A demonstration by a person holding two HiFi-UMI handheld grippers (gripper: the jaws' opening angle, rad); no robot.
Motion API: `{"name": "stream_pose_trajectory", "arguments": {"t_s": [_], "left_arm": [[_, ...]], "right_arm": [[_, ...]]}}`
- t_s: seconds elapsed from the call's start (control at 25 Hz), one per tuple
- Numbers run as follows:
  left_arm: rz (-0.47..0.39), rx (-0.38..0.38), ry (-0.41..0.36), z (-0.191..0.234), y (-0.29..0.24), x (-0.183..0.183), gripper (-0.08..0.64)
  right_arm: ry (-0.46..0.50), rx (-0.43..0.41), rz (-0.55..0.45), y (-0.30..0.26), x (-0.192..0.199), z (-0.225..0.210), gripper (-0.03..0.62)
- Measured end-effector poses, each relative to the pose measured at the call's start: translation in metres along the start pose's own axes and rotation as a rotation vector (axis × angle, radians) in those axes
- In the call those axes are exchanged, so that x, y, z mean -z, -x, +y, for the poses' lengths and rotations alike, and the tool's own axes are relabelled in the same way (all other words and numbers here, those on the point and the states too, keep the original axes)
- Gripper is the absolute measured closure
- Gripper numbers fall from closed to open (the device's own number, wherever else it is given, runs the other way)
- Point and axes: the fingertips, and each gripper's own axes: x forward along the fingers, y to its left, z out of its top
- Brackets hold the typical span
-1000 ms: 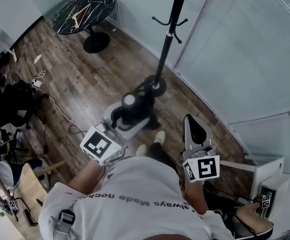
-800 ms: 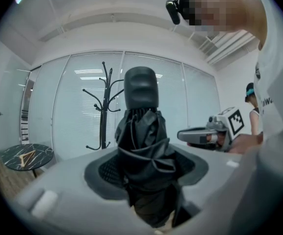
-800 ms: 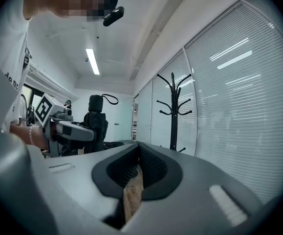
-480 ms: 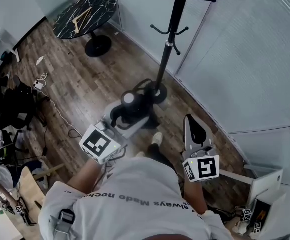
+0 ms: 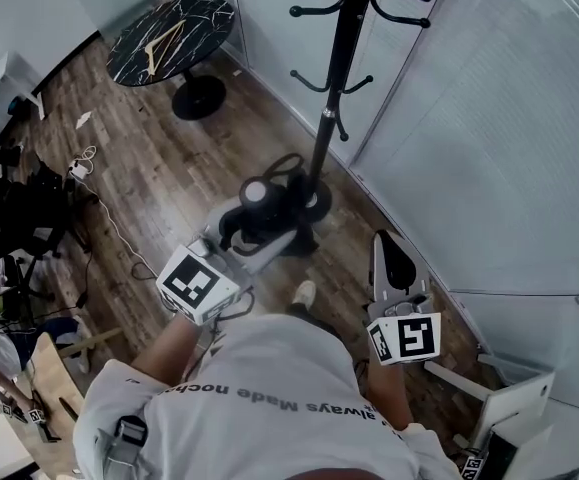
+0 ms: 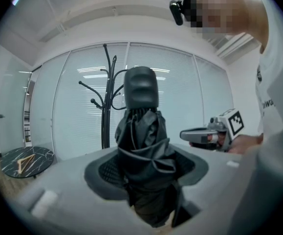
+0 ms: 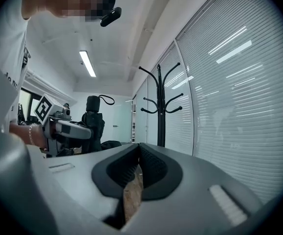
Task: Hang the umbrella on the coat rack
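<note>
A folded black umbrella stands upright between the jaws of my left gripper, which is shut on its bundled fabric; the grey handle sticks up above. In the head view the umbrella and left gripper sit just short of the black coat rack, whose base ring is partly hidden behind the umbrella. The rack's hooks rise behind the umbrella. My right gripper is held to the right, its jaws shut with nothing between them; the rack stands ahead of it.
White blinds and glass panels run close behind the rack. A round dark marble table with a wooden hanger stands at the back left. Cables and bags lie on the wood floor at left. A white unit is at lower right.
Both grippers have travelled forward toward the coat rack, so the rack now shows larger and more of its hooks are in view. The umbrella stays held in the left gripper.
</note>
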Motion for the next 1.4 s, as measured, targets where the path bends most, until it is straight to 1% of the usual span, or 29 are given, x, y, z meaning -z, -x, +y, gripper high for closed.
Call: {"name": "stream_pose_trajectory", "arguments": {"t_s": [0.28, 0.56, 0.84, 0.96, 1.12, 1.4], "left_arm": [[0.004, -0.064, 0.011, 0.031, -0.033, 0.001, 0.310], [0.001, -0.117, 0.023, 0.072, -0.048, 0.000, 0.311], [0.003, -0.126, 0.049, 0.124, -0.060, -0.001, 0.311], [0.004, -0.127, 0.049, 0.151, -0.064, -0.006, 0.311], [0.002, -0.148, 0.050, 0.186, -0.075, -0.012, 0.311], [-0.004, -0.190, 0.037, 0.217, -0.104, -0.030, 0.311]], "right_arm": [[0.007, -0.052, 0.019, -0.033, 0.008, -0.031, 0.591], [0.009, -0.088, 0.042, -0.070, 0.015, -0.041, 0.591], [0.018, -0.075, 0.044, -0.118, 0.009, -0.043, 0.591], [0.029, -0.063, 0.038, -0.141, 0.000, -0.043, 0.591], [0.032, -0.056, 0.035, -0.169, -0.004, -0.043, 0.591], [0.022, -0.052, 0.031, -0.191, -0.003, -0.051, 0.591]]}}
